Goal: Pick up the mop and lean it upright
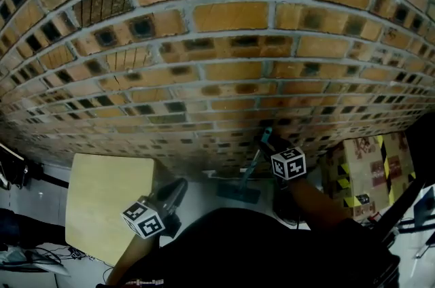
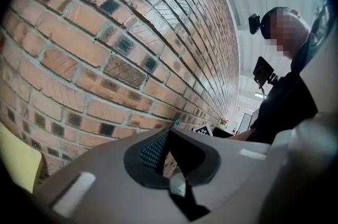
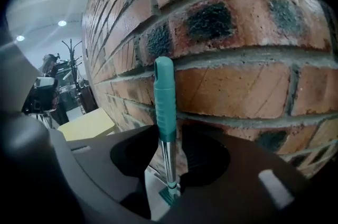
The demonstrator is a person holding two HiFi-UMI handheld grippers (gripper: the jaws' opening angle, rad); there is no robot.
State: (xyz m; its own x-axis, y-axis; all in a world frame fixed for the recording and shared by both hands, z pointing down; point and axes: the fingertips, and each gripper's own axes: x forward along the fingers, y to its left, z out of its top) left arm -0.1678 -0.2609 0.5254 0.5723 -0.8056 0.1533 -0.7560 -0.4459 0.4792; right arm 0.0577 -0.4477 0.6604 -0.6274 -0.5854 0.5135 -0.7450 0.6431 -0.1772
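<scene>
While the mop stands almost upright against the brick wall, its flat head rests on the floor at the wall's foot. Around its shaft, just under the teal grip, the right gripper has its jaws released, with a gap on each side. Left of it and nearer, the left gripper is also spread and grasps nothing. A yellow table sits near left, and a patterned box sits right.

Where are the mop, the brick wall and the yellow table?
mop [image 3: 165,101]: right gripper view, teal grip of the handle.
brick wall [image 1: 231,15]: head view, face of an orange brick.
yellow table [image 1: 109,198]: head view, bare top.
</scene>
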